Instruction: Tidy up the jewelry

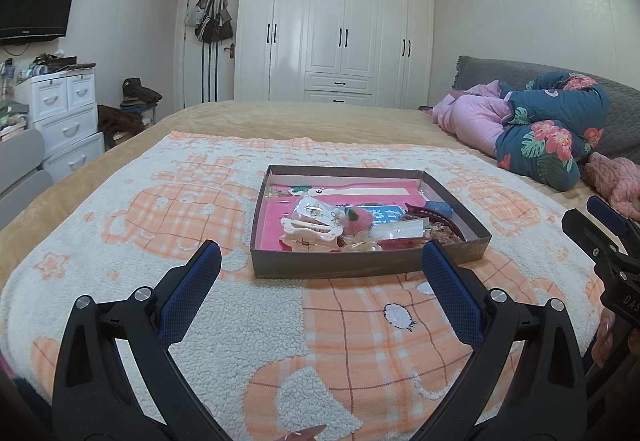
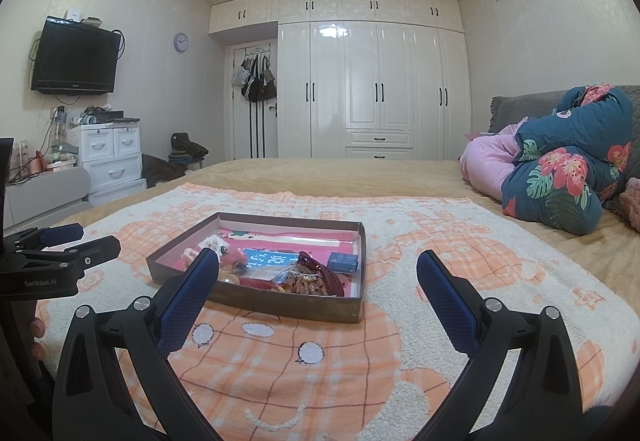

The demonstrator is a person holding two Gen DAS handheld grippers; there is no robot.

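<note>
Left wrist view shows the left gripper (image 1: pixel 320 265) at the bottom of the frame with its two blue-padded fingers spread wide and nothing between them, held above the orange-and-white blanket (image 1: pixel 120 241) short of the shallow cardboard box (image 1: pixel 272 261) that sits at centre frame. Everything that counts as jewelry lies inside that box, heaped toward its near wall: from left to right, a white claw clip (image 1: pixel 308 233), a small clear packet (image 1: pixel 310 207), a pink fluffy bobble (image 1: pixel 358 221), a blue printed card (image 1: pixel 382 217) and a dark red hair clip (image 1: pixel 436 219), with a small blue box (image 1: pixel 438 207) behind it at the right wall. At the right edge of the frame the right gripper (image 1: pixel 588 217) reaches in, its fingers likewise parted and empty. In the right wrist view the box's long axis runs from lower right to upper left, a corner pointing to the bottom of the frame; the dark red hair clip (image 2: pixel 322 271) lies as a long curve from centre toward the lower right, its length roughly crosswise to the right gripper's fingers (image 2: pixel 192 289). The pile is jumbled yet wholly in the box, which fits either sorting about to start on this heap or pieces gathered back in afterward; the frames do not settle which. Any pick from the heap would, I judge, call for a narrow pinch from above on one piece, since the pieces overlap and touch.
</note>
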